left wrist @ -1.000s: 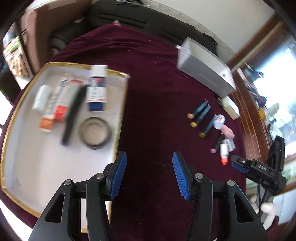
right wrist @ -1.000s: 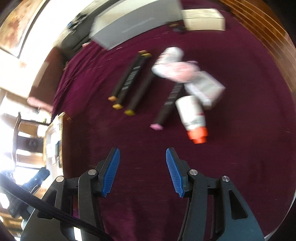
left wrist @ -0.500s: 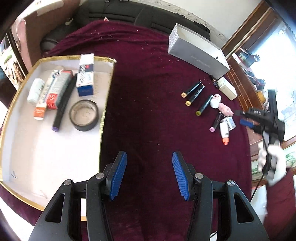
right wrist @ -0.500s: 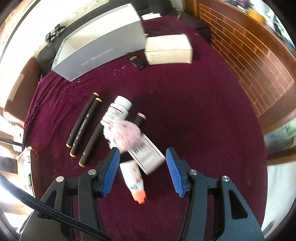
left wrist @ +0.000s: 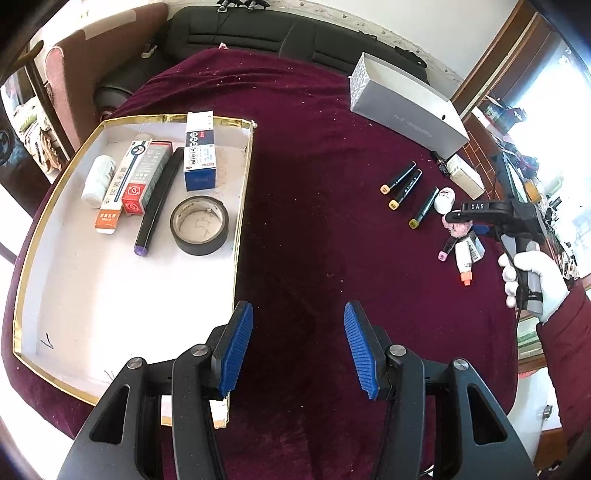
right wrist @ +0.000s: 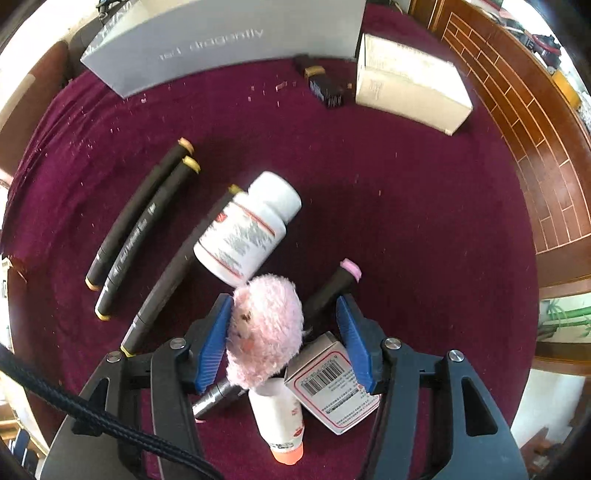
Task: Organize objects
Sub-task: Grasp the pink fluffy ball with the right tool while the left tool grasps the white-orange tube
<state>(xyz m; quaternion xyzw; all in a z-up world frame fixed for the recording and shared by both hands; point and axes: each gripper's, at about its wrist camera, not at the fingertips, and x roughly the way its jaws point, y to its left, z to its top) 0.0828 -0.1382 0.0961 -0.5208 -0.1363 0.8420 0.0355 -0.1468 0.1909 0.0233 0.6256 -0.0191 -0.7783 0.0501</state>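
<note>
My right gripper (right wrist: 282,332) points down over a small pile on the maroon cloth, its jaws opening. A pink fluffy ball (right wrist: 266,332) sits between them, brushing the left pad and apart from the right one. Around it lie a white bottle (right wrist: 247,229), a pink-capped marker (right wrist: 332,288), a barcoded small box (right wrist: 332,387) and an orange-capped tube (right wrist: 280,421). Three dark markers (right wrist: 140,221) lie to the left. My left gripper (left wrist: 297,347) hangs open and empty over bare cloth beside the gold-rimmed tray (left wrist: 110,295), which holds a tape roll (left wrist: 199,225), boxes, a marker and a bottle.
A long grey box (right wrist: 221,37) and a cream box (right wrist: 410,85) stand at the back, with a small dark item (right wrist: 325,85) between them. A gloved hand (left wrist: 532,273) holds the right gripper (left wrist: 465,218). A black sofa (left wrist: 258,33) lies beyond the table.
My right gripper has come down and forward over the pile, so the pink ball now sits between its jaws, which stand a little wider. The left gripper drifted slightly; its jaws kept their width.
</note>
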